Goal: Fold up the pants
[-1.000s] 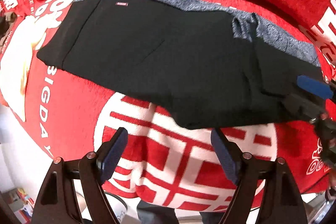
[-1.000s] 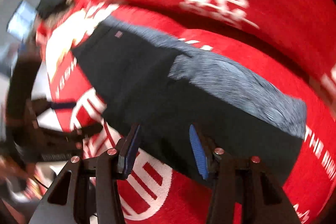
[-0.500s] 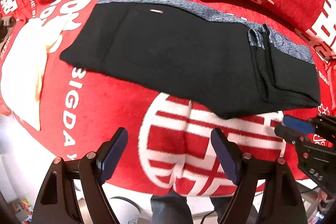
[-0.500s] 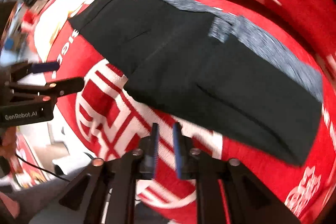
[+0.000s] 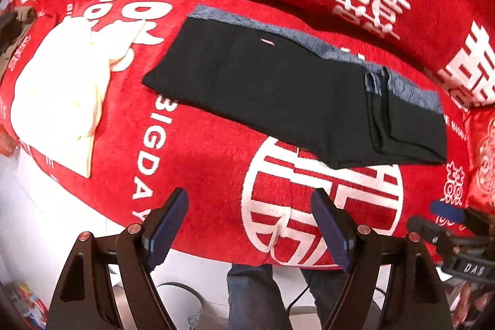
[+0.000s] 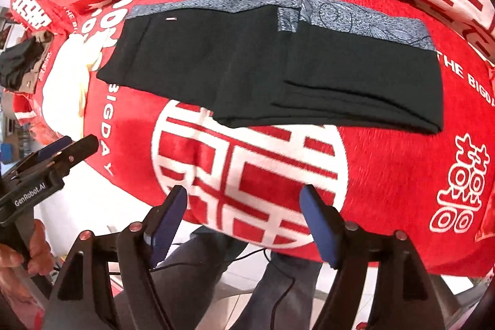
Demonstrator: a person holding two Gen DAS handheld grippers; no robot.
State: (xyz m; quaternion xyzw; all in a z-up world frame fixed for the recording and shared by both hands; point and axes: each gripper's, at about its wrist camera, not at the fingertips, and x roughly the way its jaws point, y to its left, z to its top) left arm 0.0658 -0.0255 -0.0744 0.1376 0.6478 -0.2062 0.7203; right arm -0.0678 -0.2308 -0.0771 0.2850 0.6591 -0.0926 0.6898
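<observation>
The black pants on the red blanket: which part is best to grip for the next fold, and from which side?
Probably the right end of the pants: its layered edges lie flat and stacked there. Come from above at the near right corner, so one grip catches every layer.

Bare red blanket (image 6: 386, 175) before pants (image 6: 278, 67); cream garment (image 5: 62, 88) leftward.

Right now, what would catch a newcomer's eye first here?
The bright red blanket with big white characters fills the view. On it lie folded black pants with a grey patterned band along the far edge, and a cream cloth to their left. Both claws, left and right, hang open and empty.
</observation>
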